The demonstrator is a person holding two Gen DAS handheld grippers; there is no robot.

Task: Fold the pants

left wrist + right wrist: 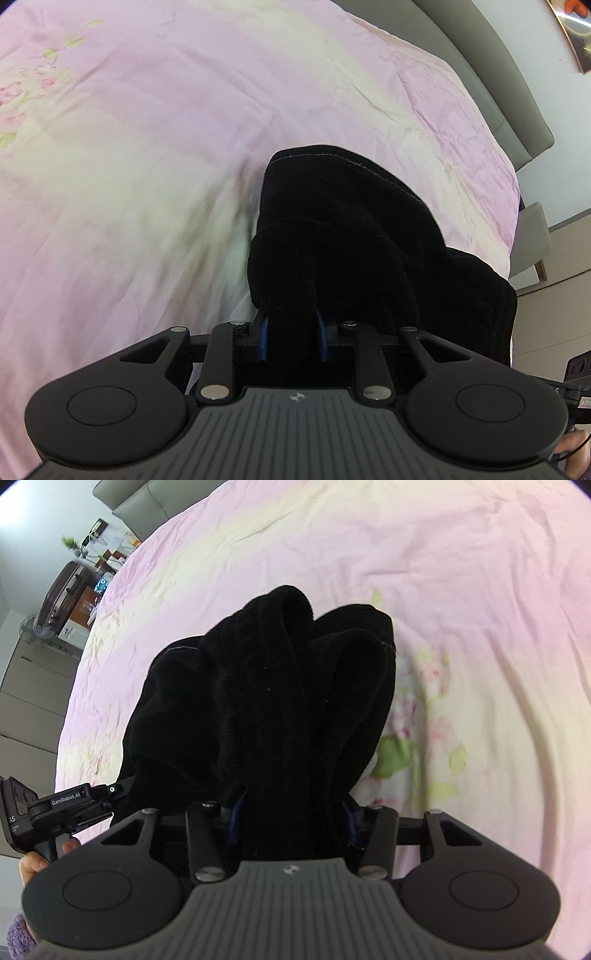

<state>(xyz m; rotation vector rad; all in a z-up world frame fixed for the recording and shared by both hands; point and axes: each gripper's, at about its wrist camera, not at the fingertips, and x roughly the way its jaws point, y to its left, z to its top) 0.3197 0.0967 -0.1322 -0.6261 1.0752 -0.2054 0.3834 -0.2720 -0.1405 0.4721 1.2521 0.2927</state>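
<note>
The black pants point(343, 229) hang bunched over a pink bedspread point(147, 147). My left gripper point(293, 332) is shut on a thick fold of the pants; the cloth covers its blue fingertips point(263, 332). In the right wrist view the same pants point(266, 701) drape forward in several folds over the bedspread point(480, 590). My right gripper point(291, 819) is shut on the pants, its fingers mostly hidden by cloth. The left gripper's body point(66, 805) shows at the left edge of the right wrist view, close beside the pants.
A grey headboard point(491, 66) runs along the bed's far right side. A dark suitcase point(61, 594), a fan point(33, 627) and cluttered furniture stand beyond the bed's left edge. Floral print point(424, 716) marks the bedspread.
</note>
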